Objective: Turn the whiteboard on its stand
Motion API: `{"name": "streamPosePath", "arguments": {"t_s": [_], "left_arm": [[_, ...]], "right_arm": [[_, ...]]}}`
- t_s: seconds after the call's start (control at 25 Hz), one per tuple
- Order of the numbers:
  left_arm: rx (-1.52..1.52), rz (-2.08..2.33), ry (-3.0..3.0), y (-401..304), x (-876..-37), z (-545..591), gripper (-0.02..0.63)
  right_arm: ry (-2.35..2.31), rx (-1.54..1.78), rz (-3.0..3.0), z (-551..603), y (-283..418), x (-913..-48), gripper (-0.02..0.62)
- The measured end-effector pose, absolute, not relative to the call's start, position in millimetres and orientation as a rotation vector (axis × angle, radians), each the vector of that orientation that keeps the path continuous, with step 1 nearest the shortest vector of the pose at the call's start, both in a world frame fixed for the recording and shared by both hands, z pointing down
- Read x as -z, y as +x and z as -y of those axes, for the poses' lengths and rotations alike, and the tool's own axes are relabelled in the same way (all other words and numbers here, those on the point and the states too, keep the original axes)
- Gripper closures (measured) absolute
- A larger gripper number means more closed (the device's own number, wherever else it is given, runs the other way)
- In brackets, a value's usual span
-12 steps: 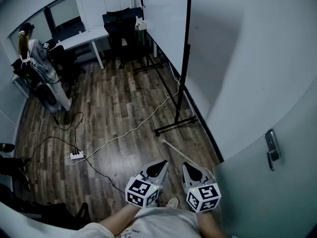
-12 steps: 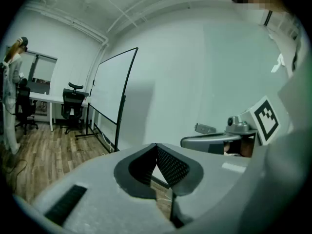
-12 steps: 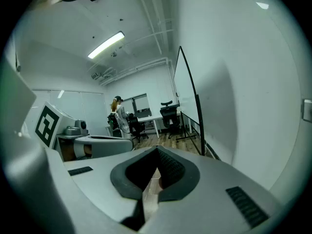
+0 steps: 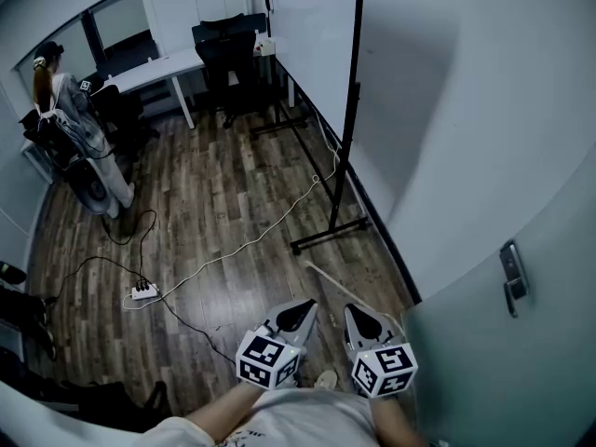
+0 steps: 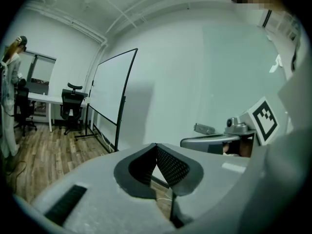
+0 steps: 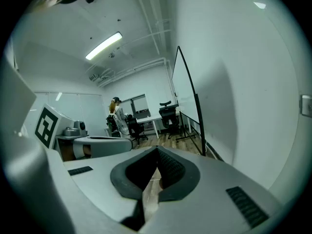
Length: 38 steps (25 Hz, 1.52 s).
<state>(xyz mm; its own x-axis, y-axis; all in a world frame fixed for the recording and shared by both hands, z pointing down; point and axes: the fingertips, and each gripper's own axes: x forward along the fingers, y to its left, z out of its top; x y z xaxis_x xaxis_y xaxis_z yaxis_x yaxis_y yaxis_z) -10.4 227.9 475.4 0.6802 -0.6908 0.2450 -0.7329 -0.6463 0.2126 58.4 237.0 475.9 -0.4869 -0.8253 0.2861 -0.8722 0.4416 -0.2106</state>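
The whiteboard [image 4: 309,35] stands on its black wheeled stand [image 4: 330,235] along the right wall, a few steps ahead of me. It shows as a white panel in a dark frame in the left gripper view [image 5: 111,89] and, narrower, in the right gripper view [image 6: 184,94]. My left gripper [image 4: 298,317] and right gripper [image 4: 361,319] are held side by side close to my body, well short of the board. Both are shut with nothing between their jaws, the tips meeting in the left gripper view [image 5: 156,145] and the right gripper view [image 6: 157,148].
A door with a metal handle [image 4: 510,277] is close on my right. A power strip [image 4: 142,292] and cables trail over the wooden floor. A desk [image 4: 154,68], office chairs [image 4: 228,59] and a person [image 4: 56,91] are at the far end.
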Motion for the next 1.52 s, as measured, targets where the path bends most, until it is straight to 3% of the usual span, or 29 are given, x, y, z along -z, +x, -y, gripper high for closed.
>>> {"name": "streamPosePath", "arguments": {"t_s": [0.88, 1.52], "left_arm": [[-0.237, 1.096, 2.63, -76, -488, -218, 0.597], [-0.198, 1.194, 2.585, -65, -487, -58, 0.597]], "right_arm": [[1.52, -0.539, 2.522, -226, -15, -494, 0.588], [1.472, -0.482, 2.57, -53, 6, -487, 0.588]]}}
